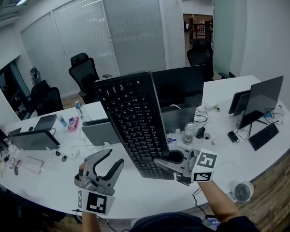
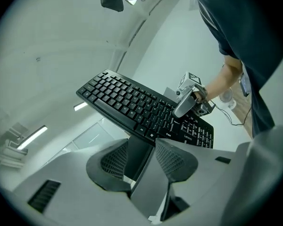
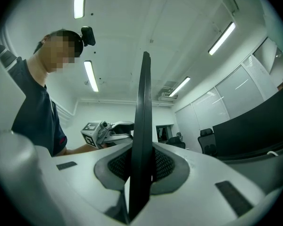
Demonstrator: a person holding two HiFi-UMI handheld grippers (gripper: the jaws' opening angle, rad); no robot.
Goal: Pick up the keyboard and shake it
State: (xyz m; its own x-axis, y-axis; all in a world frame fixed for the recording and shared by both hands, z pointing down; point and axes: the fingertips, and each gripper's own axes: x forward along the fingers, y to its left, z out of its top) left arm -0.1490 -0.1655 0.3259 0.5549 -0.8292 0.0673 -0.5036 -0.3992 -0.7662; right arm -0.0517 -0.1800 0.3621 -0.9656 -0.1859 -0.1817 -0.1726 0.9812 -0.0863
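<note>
**Progress.** The pick-up is done. The keyboard (image 1: pixel 135 122) is off the desk (image 1: pixel 150 199), held up in front of a dark monitor (image 1: pixel 181 83). It stands nearly on end and leans a little, with the keys facing us. The right gripper (image 1: pixel 168 159) holds it alone, jaws clamped narrow on its near, lower end. In the right gripper view the board runs edge-on between the two jaws, with both faces pinched. The left gripper (image 1: pixel 114 157) hangs apart, low and to the left of the board. Its jaws stand about half spread with nothing between them. We judge that the shaking is what remains; a single moment does not show whether it has begun.

**Materials and shapes.**
- **Keyboard:** a thin, flat, long black slab of matte plastic, with raised keys in regular rows.
- **Jaws:** smooth pale grey shells, rounded, with dark meshed pads (image 3: pixel 166 166).
- **Desk:** white, smooth and curved along its near edge.

With a one-ended grip on a long board, we expect it to swing about the jaws.
</note>
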